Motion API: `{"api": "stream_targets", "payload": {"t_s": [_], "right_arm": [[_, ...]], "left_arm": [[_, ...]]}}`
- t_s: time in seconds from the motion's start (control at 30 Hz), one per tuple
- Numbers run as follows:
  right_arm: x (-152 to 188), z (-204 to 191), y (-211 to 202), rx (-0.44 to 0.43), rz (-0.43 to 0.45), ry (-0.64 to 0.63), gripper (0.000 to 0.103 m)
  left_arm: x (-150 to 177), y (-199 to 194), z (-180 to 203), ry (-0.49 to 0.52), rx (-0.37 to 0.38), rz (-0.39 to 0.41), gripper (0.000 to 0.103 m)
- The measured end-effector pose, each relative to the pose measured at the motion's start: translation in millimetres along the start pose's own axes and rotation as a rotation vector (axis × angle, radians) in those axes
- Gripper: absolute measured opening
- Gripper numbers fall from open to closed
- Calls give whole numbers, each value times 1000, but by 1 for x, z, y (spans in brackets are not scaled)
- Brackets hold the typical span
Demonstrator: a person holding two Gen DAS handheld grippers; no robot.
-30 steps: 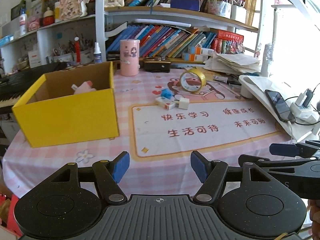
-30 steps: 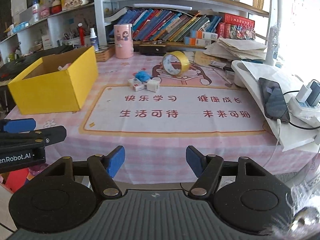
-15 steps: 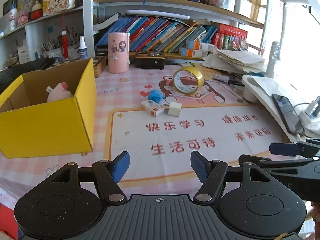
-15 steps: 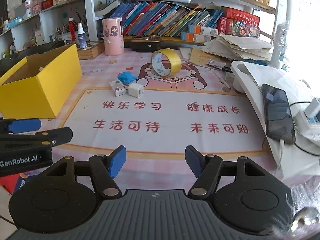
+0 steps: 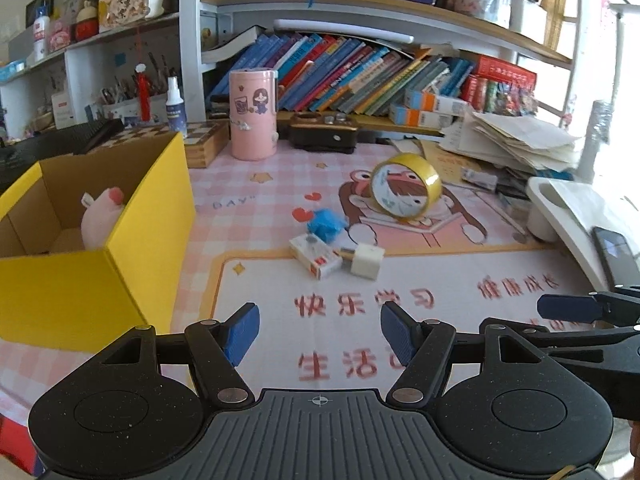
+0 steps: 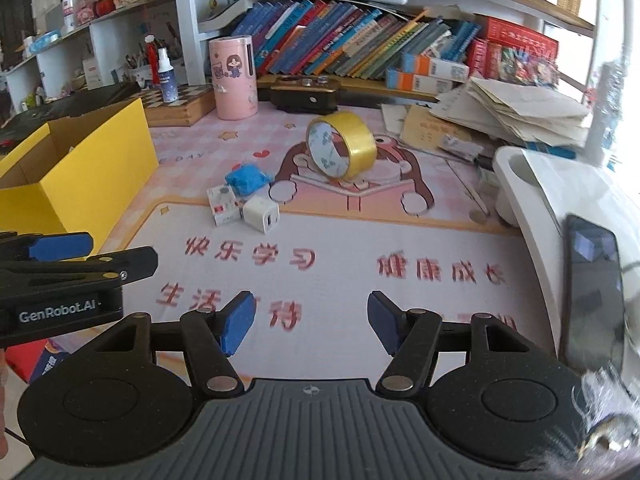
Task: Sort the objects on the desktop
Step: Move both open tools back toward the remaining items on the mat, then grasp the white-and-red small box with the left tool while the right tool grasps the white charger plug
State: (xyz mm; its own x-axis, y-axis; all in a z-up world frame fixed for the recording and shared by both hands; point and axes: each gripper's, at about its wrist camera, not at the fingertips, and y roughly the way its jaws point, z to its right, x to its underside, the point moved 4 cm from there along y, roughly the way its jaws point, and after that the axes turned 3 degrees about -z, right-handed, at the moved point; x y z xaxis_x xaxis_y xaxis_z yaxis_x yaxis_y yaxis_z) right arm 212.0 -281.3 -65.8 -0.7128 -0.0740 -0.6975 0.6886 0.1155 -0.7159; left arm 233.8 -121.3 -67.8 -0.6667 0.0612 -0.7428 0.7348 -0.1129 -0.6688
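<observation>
**A crowded study corner in bright daylight**

The desk [image 5: 248, 184] wears a pink checked cloth, with a printed mat [image 6: 360, 240] bearing red characters laid over it. At twelve o'clock a white shelf unit [image 5: 192, 40] rises behind the desk; its lower bay holds a leaning row of books [image 5: 352, 76], and a wooden board [image 5: 400, 4] above carries more books and boxes. At ten o'clock, lower white shelves [image 5: 80, 60] hold bottles, pens and ornaments. At two o'clock a loose pile of papers [image 5: 516, 140] sits beside a white post [image 6: 596, 80]. Strong light washes in from three o'clock, probably a window, though the glare hides it.
</observation>
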Motion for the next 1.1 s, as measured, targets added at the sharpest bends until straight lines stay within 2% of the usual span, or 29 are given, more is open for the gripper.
{"api": "stream_targets", "payload": {"t_s": [0.27,0.57,0.7,0.9,0.97,1.1], "right_arm": [[-26,6,36,-80,3,-46,55],[-48,5,80,-147,17,-113,53],[-55,0,99,-181,12,-140,52],[-64,-18,128,-228,10,-191,50],[-66,-23,136,-242,11,-199,48],[-67,-28,148,-259,-4,-194,35]], "left_arm": [[-22,19,-3,-47,-71,5,68],[-41,45,-3,-50,-136,0,68],[-42,48,-5,-38,-153,-5,68],[-37,48,-18,-76,-188,-29,68],[-35,49,-20,-74,-197,-42,68],[-35,54,-19,-61,-194,-54,68]]}}
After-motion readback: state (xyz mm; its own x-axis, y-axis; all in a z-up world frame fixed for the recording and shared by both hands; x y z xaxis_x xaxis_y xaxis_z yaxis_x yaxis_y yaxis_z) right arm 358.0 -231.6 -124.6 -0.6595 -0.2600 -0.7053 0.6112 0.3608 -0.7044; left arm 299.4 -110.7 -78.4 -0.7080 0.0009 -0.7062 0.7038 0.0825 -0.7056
